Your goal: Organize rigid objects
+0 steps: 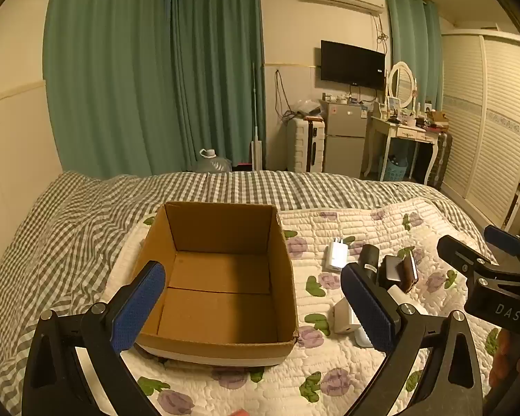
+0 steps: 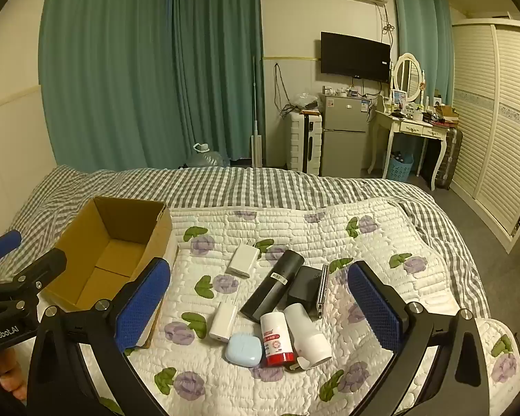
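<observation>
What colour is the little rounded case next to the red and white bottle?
Pale blue. The little case shows best in the right wrist view.

Black frames, silver screws, blue textured fingers (image 2: 142,303), white "GenRobot.AI" lettering.

Blue pads on the black right tongs (image 2: 258,306). Between them: white quilt (image 2: 381,242) with purple flowers, pale blue case (image 2: 243,349), red-and-white bottle (image 2: 276,338). Brown cardboard box (image 2: 86,242) off left.

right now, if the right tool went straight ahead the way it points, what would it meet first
Most likely the black cylinder in the pile on the quilt, which sits about centred between the open right tool's fingers; depth is unclear.
</observation>
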`<control>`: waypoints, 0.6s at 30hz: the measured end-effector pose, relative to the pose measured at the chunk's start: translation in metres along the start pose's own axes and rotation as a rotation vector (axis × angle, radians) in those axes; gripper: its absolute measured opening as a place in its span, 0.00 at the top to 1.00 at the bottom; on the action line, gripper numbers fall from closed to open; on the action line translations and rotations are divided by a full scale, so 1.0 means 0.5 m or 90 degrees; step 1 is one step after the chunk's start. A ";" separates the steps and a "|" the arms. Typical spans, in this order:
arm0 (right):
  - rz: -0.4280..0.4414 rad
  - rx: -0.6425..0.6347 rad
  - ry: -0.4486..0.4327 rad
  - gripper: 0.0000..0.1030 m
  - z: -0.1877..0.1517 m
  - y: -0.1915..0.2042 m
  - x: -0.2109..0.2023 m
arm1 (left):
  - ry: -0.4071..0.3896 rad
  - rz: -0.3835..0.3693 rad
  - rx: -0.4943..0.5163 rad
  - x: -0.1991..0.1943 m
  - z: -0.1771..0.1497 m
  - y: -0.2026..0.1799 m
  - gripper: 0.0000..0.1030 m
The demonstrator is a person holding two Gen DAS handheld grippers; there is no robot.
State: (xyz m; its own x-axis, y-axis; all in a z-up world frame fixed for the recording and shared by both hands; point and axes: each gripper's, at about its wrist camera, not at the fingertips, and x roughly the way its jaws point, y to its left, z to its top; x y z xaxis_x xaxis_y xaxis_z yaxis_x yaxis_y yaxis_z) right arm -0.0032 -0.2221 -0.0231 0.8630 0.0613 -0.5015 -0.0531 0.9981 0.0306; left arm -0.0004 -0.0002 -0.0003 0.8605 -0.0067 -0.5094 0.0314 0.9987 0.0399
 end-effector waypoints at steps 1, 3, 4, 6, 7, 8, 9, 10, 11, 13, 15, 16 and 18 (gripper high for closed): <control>-0.001 -0.001 -0.006 0.00 0.000 0.000 -0.001 | 0.001 -0.001 -0.001 -0.001 -0.001 0.000 0.00; -0.001 -0.001 -0.006 0.00 0.000 0.000 -0.001 | 0.009 -0.005 -0.006 -0.001 -0.001 0.002 0.00; -0.001 -0.001 -0.005 0.00 0.000 0.000 -0.002 | 0.010 -0.004 -0.005 0.000 -0.001 0.002 0.00; -0.001 -0.001 -0.005 0.00 0.000 0.000 -0.002 | 0.012 -0.003 -0.005 0.001 0.000 0.002 0.00; -0.001 -0.001 -0.005 0.00 0.000 -0.001 -0.002 | 0.009 0.000 -0.003 -0.001 -0.006 0.002 0.00; -0.001 -0.001 -0.005 0.00 0.000 -0.001 -0.003 | 0.007 0.003 -0.002 -0.002 -0.008 -0.001 0.00; -0.001 -0.001 -0.004 0.00 0.000 0.000 -0.003 | 0.006 0.003 -0.001 -0.003 -0.010 -0.002 0.00; 0.000 -0.001 -0.004 0.00 0.000 -0.001 -0.003 | 0.006 0.003 0.000 -0.004 -0.013 -0.004 0.00; 0.000 -0.001 -0.004 0.00 -0.001 -0.001 -0.004 | 0.006 0.002 0.000 -0.006 -0.013 -0.005 0.00; 0.000 0.000 -0.004 0.00 -0.001 -0.001 -0.003 | 0.008 0.004 0.002 -0.005 -0.013 -0.008 0.00; -0.001 -0.001 -0.003 0.00 -0.001 -0.001 -0.004 | 0.009 0.005 0.002 -0.002 -0.013 -0.008 0.00; -0.001 -0.001 -0.003 0.00 -0.001 -0.001 -0.003 | 0.011 0.005 0.001 0.001 -0.010 -0.007 0.00; -0.001 -0.001 -0.003 0.00 -0.001 0.000 -0.004 | 0.011 0.006 0.001 0.002 -0.009 -0.007 0.00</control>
State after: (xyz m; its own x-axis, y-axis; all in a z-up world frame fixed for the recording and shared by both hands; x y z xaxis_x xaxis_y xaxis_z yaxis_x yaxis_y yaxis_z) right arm -0.0050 -0.2224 -0.0228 0.8655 0.0591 -0.4974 -0.0522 0.9983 0.0278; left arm -0.0022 -0.0035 -0.0048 0.8514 0.0032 -0.5245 0.0243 0.9987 0.0455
